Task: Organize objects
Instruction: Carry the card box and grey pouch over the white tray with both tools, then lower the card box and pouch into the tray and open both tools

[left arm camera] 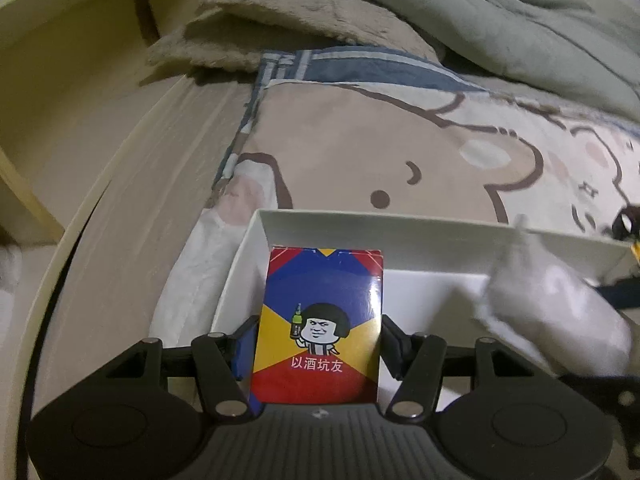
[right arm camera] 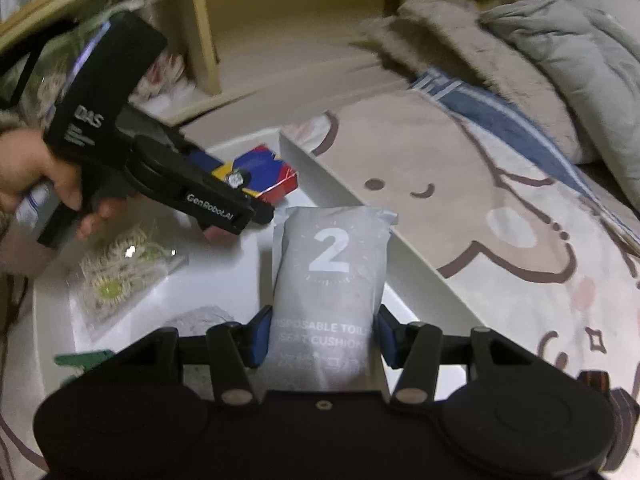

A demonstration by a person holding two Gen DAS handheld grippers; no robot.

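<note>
My left gripper (left arm camera: 318, 334) is shut on a red, blue and yellow card box (left arm camera: 320, 320) with a cartoon face, held over the far left corner of a white open box (left arm camera: 400, 226). It also shows in the right wrist view (right arm camera: 240, 204), held by a hand, with the card box (right arm camera: 266, 174) in it. My right gripper (right arm camera: 322, 334) is shut on a grey pouch (right arm camera: 330, 280) printed "2" and "disposable toilet seat cushion", held over the white box (right arm camera: 320, 172). The pouch also shows blurred in the left wrist view (left arm camera: 552, 308).
A clear packet with a knitted cream and green item (right arm camera: 120, 276) lies in the white box, near a green thing (right arm camera: 82, 359). The box sits on a bed with a bear-print cover (left arm camera: 400, 140). Folded blankets (left arm camera: 500, 20) lie behind. A wooden shelf (right arm camera: 204, 28) stands at the bedside.
</note>
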